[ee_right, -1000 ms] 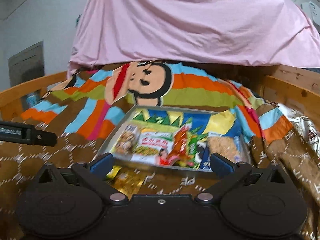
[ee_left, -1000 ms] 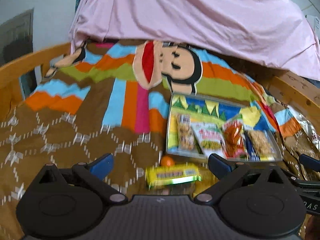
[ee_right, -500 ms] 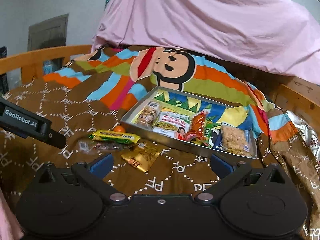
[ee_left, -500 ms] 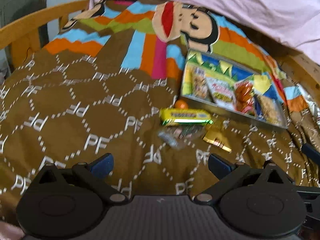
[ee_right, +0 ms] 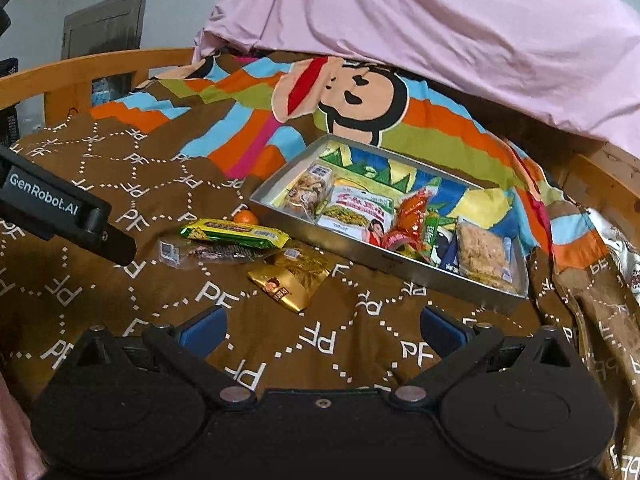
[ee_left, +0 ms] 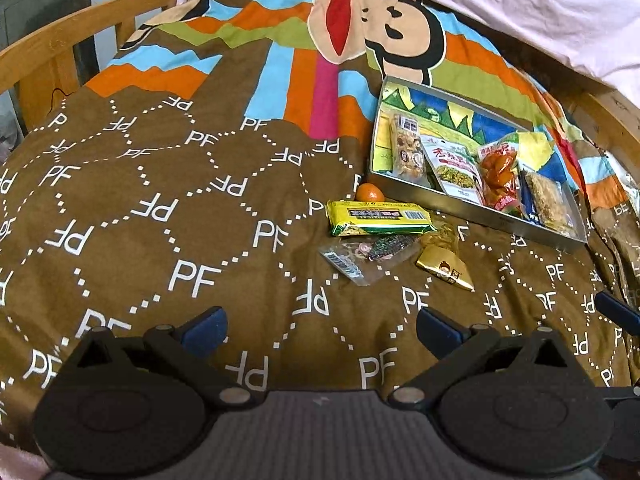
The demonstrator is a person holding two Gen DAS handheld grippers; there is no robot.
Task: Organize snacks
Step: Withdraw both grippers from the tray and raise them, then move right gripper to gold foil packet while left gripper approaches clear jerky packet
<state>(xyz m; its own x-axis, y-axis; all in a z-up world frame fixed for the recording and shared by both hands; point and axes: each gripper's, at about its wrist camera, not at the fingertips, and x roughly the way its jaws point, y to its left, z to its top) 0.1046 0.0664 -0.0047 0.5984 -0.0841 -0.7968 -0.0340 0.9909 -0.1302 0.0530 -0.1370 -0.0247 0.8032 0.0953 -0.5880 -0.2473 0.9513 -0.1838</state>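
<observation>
Both grippers wide, empty: left gripper (ee_left: pixel 318 330), right gripper (ee_right: pixel 322 330). I go next for yellow-green wrapped bar (ee_right: pixel 236 234), into shallow metal tray (ee_right: pixel 400 266).

My left wrist camera looks forward and down along my left gripper (ee_left: pixel 318 330) over the brown blanket (ee_left: pixel 168 208), with the tray (ee_left: pixel 500 216) to its right. My right wrist camera sits lower and faces the tray (ee_right: pixel 384 260) more centrally. Both views share the tray and the loose snacks beside it.
</observation>
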